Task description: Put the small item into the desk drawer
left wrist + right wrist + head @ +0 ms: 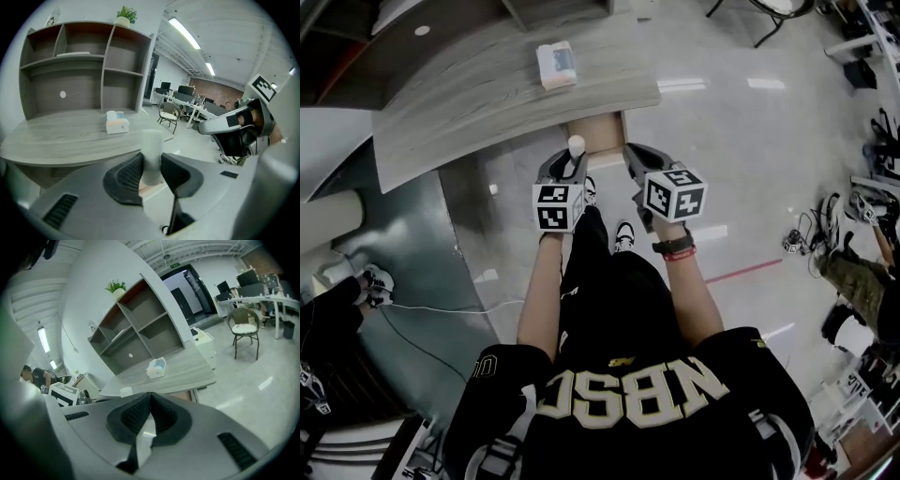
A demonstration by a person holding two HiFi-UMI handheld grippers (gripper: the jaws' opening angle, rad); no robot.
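Glossy pale floor [741, 141] and a grey wood-grain desk [469, 94] fill the space ahead of the person, whose two forearms are stretched forward side by side and angled downward. The left gripper [572, 157] is held beside the right gripper [636, 157], with the marker cubes turned up toward the head view.

In the left gripper view, the left gripper [152, 161] is seen with its jaws partly spread and pressed on either side of a small white cylinder [152, 140], which stands upright between the pads and rises above them. The same cylinder [577, 143] is seen at the left gripper's tip from above.

In the right gripper view, the right gripper [150, 397] is shown with its jaw tips pressed together and nothing between them.

Just beyond both gripper tips, the brown inside of an open drawer [602, 134] is seen under the desk edge. Farther ahead of the left gripper, a tissue box [117, 123] lies on the desk top, and behind it a shelf unit [84, 70] is topped by a potted plant [125, 16].
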